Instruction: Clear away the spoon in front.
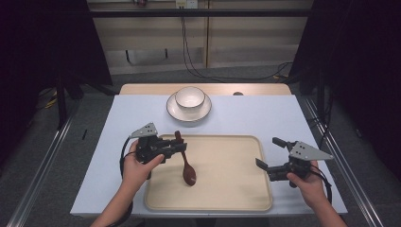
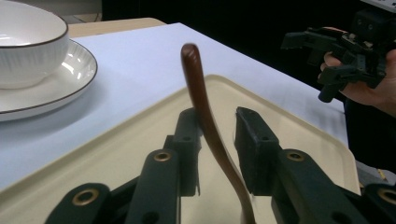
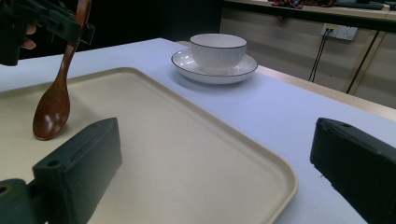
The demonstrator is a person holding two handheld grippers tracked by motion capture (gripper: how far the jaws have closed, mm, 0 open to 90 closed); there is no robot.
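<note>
High view: white-topped table [image 1: 118, 123] (grey floor); left gripper [image 1: 179, 148] pinches spoon [image 1: 188, 172], right gripper [image 1: 273, 152] gapes

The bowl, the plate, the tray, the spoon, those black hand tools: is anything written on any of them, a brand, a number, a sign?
No readable text anywhere.
Bowl and plate: plain white with a dark rim line, no mark.
Tray: bare beige.
Spoon: plain brown wood.
Left tool and right tool: black parts and grey plates, no label visible.
Wall socket: too small to show any marking.
</note>
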